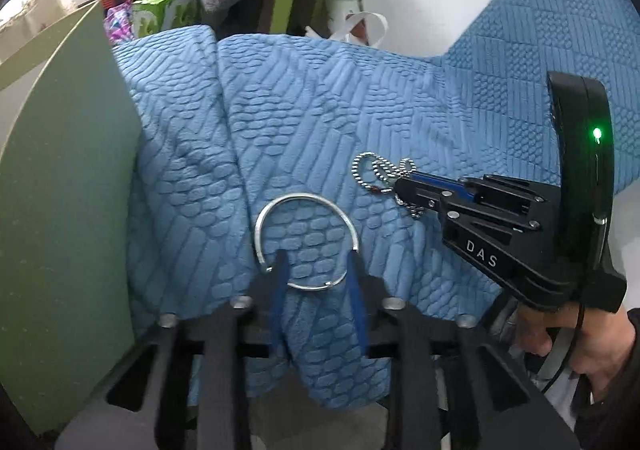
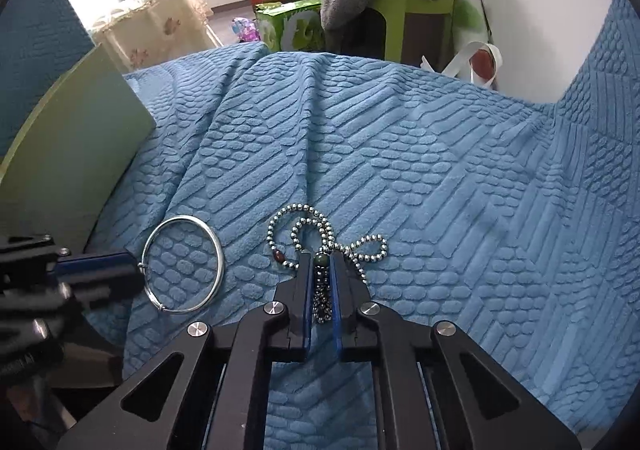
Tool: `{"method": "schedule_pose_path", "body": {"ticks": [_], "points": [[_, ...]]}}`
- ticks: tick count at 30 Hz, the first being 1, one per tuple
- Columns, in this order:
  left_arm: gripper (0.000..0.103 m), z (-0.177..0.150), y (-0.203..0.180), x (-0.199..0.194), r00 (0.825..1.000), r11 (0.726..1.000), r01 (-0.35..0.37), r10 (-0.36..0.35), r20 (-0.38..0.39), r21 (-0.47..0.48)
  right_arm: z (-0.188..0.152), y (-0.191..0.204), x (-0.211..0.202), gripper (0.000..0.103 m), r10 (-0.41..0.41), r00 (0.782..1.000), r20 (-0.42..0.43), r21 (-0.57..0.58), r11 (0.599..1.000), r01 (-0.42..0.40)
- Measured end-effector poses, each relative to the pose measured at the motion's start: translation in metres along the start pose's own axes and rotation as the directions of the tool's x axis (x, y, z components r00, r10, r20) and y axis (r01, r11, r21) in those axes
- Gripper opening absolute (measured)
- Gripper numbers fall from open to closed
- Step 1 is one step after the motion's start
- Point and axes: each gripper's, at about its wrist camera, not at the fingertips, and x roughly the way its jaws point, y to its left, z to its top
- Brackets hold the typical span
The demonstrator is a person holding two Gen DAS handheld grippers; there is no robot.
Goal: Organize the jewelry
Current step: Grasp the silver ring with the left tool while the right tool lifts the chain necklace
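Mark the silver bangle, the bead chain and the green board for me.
silver bangle [image 1: 308,202], left wrist view, top of its arc.
bead chain [image 2: 366,248], right wrist view, the small loop lying right of the fingers.
green board [image 1: 68,210], left wrist view, middle of its flat face.

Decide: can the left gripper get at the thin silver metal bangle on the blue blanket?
Probably yes: the left gripper is open, straddling the thin silver metal bangle's near rim, with only blue blanket around it.
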Motion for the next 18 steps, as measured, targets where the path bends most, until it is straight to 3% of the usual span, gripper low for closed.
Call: {"method": "schedule_pose_path", "body": {"ticks": [8, 12, 18], "points": [[0.031, -0.002, -0.032, 0.016, 0.999, 0.985, -0.022, 0.027, -0.027, 0.17, 0.0, -0.013, -0.008, 0.005, 0.026, 0.999, 0.02, 0.063, 0.998, -0.027], [0.024, -0.007, -0.038, 0.027, 0.997, 0.976, -0.059, 0.07, -0.044, 0.211, 0.0, -0.017, -0.011, 0.005, 0.04, 0.999, 0.028, 0.085, 0.995, -0.042], [0.022, -0.009, -0.044, 0.03, 0.994, 0.966, -0.099, 0.109, -0.029, 0.239, 0.0, -0.019, -0.014, 0.005, 0.054, 0.998, 0.036, 0.106, 0.993, -0.058]]}}
